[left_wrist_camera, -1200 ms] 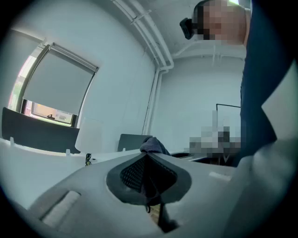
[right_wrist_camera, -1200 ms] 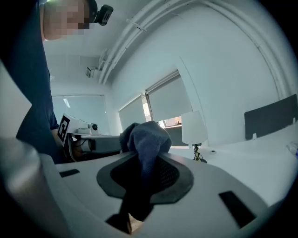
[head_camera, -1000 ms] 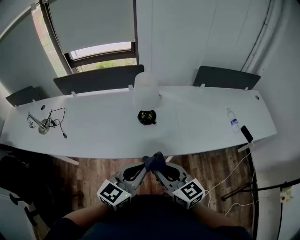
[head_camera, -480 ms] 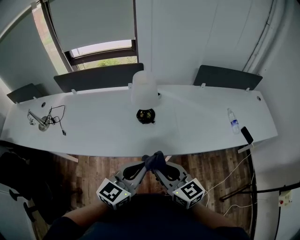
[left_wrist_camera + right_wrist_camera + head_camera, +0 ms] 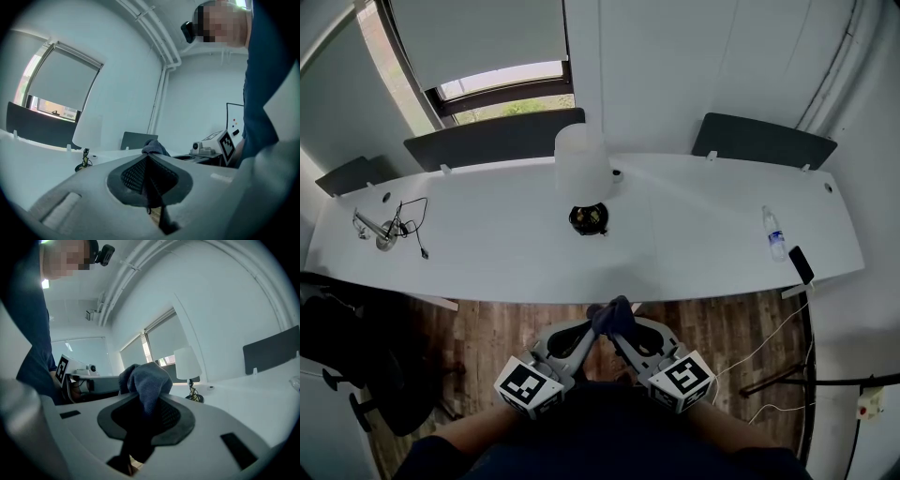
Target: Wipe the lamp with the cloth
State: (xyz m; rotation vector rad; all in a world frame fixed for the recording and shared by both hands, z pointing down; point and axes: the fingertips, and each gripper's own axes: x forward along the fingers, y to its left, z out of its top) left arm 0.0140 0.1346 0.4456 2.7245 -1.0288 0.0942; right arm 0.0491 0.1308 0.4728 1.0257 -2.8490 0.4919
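My left gripper (image 5: 596, 330) and right gripper (image 5: 621, 330) both clench the cloth (image 5: 611, 317). Wiping not started; next, reach lamp (image 5: 581, 169) at 12 o'clock.

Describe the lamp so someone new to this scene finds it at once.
Look at the long white table below the window. Near the middle of its far edge stands the lamp. It is the only tall thing there: a white cone shade over a dark round base, unlike the small bottle and cables.
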